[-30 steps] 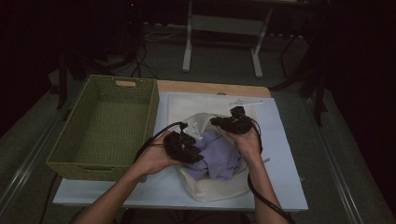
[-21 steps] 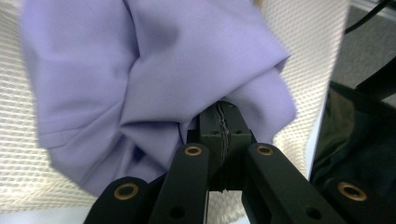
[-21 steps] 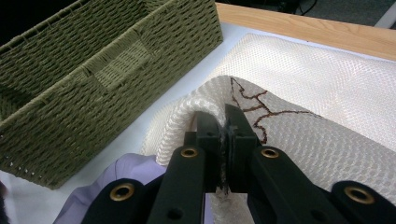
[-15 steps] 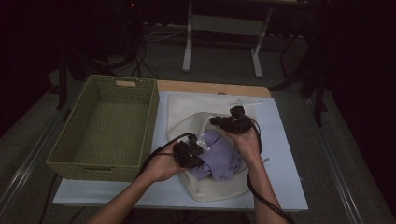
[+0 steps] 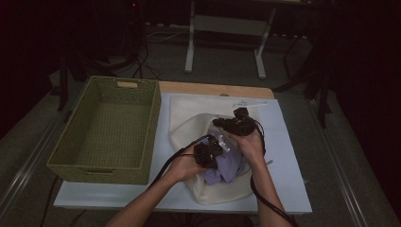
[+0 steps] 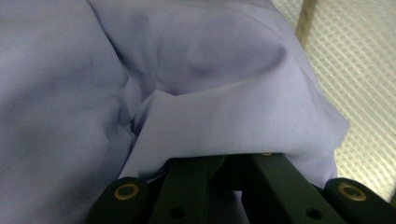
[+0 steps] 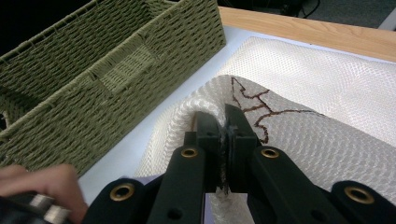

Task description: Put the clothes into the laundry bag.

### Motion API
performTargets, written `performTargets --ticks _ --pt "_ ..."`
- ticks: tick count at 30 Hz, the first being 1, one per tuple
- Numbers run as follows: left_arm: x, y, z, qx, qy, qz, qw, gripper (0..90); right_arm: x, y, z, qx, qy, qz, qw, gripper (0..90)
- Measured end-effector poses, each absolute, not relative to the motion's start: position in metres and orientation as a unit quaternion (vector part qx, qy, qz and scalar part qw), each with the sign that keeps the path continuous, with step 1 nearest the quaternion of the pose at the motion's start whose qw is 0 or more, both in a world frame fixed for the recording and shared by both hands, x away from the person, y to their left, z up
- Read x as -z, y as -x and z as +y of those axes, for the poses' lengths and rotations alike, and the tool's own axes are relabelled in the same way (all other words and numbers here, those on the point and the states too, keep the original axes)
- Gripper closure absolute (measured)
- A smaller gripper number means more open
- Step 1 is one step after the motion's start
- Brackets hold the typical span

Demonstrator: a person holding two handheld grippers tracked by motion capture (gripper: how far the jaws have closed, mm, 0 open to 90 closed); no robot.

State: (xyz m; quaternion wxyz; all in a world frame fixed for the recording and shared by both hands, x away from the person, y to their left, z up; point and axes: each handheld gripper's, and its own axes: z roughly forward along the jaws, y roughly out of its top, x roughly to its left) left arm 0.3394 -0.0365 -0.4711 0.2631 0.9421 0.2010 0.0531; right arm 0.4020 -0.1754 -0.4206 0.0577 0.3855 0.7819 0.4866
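While right gripper (image 7: 226, 121) pinches rim of white mesh bag (image 7: 327, 93), jaws closed tight on fabric, left gripper (image 5: 208, 152) pushes into lavender garment (image 6: 196, 84); cloth drapes over its jaws, so grip cannot be told. Garment sits in bag mouth at table (image 5: 288, 142) centre, just beside green wicker basket (image 5: 106, 127).

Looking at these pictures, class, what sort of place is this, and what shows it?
Probably a lab or recording workspace: a dark room, a lit table, metal stand legs and floor cables behind. Handheld grippers work lavender cloth in a white mesh bag.
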Motion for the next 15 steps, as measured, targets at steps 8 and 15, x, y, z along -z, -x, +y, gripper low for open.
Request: performTargets --ticks 8,15 --pt "0.479 -0.346 -0.048 -0.052 -0.937 0.206 0.278 90.0 0.422 -0.403 -0.175 -0.487 -0.385 0.782 0.057 86.7" --pt "0.474 -0.343 -0.045 -0.048 -0.938 0.193 0.284 88.4 0.422 -0.403 -0.177 -0.486 -0.387 0.781 0.057 86.7"
